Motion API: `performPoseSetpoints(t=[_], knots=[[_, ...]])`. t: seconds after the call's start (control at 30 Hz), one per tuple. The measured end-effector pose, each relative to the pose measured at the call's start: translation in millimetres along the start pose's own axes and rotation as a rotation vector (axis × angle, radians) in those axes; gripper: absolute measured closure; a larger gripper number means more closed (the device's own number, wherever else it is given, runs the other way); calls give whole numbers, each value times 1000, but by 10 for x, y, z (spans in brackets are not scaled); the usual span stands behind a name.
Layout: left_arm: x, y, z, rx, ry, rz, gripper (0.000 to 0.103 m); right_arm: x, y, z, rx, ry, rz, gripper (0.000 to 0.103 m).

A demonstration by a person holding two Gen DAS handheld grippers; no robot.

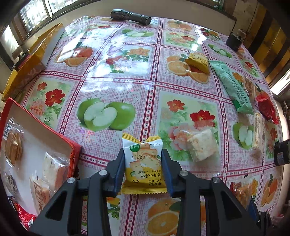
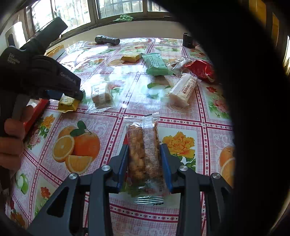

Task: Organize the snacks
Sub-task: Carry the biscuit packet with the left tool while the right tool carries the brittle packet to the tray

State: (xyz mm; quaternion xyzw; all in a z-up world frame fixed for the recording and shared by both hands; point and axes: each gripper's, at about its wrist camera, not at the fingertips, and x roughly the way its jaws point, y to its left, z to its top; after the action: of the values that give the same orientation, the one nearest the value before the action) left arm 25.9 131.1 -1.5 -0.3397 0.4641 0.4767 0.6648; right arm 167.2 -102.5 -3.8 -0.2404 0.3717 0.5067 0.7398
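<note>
While the left gripper (image 1: 143, 163) clamps a yellow-and-white cracker packet (image 1: 143, 161) squarely between its blue pads, the right gripper (image 2: 144, 163) pinches a clear-wrapped snack bar (image 2: 143, 156) the same way, both packs low over the fruit-print tablecloth (image 1: 126, 81). Each packet runs lengthwise along its jaws, its far end sticking out past the fingertips and its crimped near end tucked back toward the wrist.

Just left of the left jaws sits the red-rimmed tray (image 1: 45, 130), already holding several wrapped snacks, the likely place for both packs. Ahead and to the right of those jaws lie a clear-wrapped square cake (image 1: 203, 145), a green packet (image 1: 233, 87) and a red packet (image 1: 266, 107), still loose on the cloth. A black flashlight (image 1: 131, 16) rests at the far edge.

Carrying well here probably means lifting each pack clear of the cloth before swinging it over the tray rim, squeezing only enough to hold, since crackers crush easily. Letting go low, over a bare patch of tray, should stop the slick wrappers sliding onto their neighbours.
</note>
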Motion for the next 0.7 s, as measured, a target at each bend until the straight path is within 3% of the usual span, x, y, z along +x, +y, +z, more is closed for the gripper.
performPoseSetpoints(t=[0.3,0.57,0.7], knots=[[-262,47,-719,97,10,-52,66,-161,74,-193,0,9,7,67],[-534,369,-1425,148,71,-270,66,-422,189,-523,17,32,-5,67],[-628,512,-1671,156,64,-293,66,-568,235,-735,32,21,-7,67]])
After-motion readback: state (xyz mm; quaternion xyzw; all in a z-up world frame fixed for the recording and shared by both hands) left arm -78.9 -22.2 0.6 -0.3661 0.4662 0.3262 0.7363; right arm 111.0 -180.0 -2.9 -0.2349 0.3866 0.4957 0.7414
